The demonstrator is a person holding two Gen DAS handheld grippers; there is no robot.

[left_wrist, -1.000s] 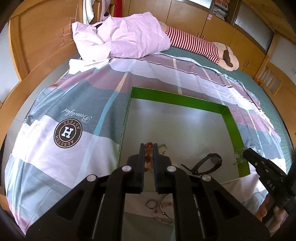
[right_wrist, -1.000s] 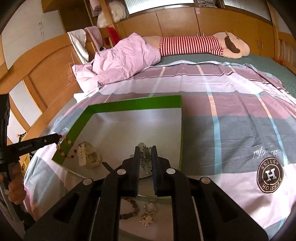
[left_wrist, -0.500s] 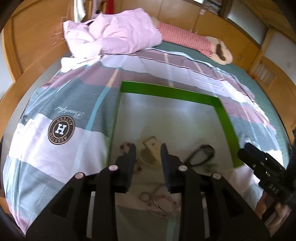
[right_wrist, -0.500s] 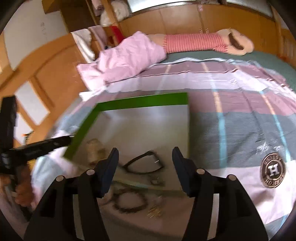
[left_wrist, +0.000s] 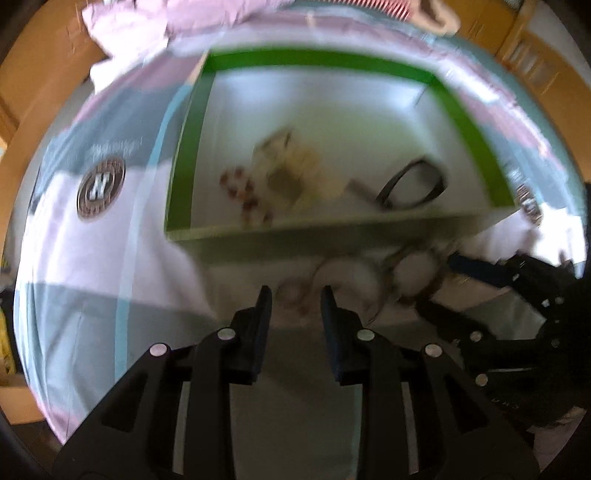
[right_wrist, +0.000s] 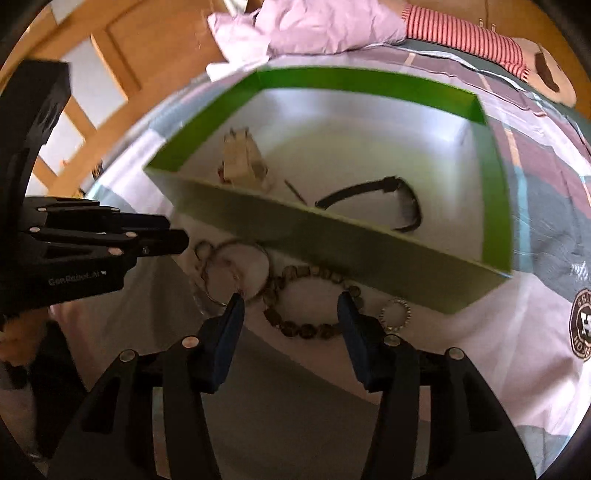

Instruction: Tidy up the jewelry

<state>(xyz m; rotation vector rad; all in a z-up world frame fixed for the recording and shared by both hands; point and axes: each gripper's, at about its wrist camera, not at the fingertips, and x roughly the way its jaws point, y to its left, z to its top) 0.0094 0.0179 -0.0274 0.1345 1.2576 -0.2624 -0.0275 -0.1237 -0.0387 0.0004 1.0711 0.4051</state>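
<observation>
Beaded bracelet (right_wrist: 314, 306) on bedsheet (right_wrist: 480, 350), against green box (right_wrist: 369, 254) | right tongs (right_wrist: 291, 310) spread | left tongs (left_wrist: 295, 306) spread

Both wrist views close above bed, facing green box (right_wrist: 369, 254); left view blurred, apparently nearer.

I am working in a bedroom at home. A bed (right_wrist: 546, 177) spreads under me, made with a sheet in pink, grey and white blocks. At its head lie a crumpled pink quilt (right_wrist: 314, 26) and a plush toy in a red-striped shirt (right_wrist: 480, 40). Wooden panelling (right_wrist: 122, 37) stands beside the bed's head.
</observation>
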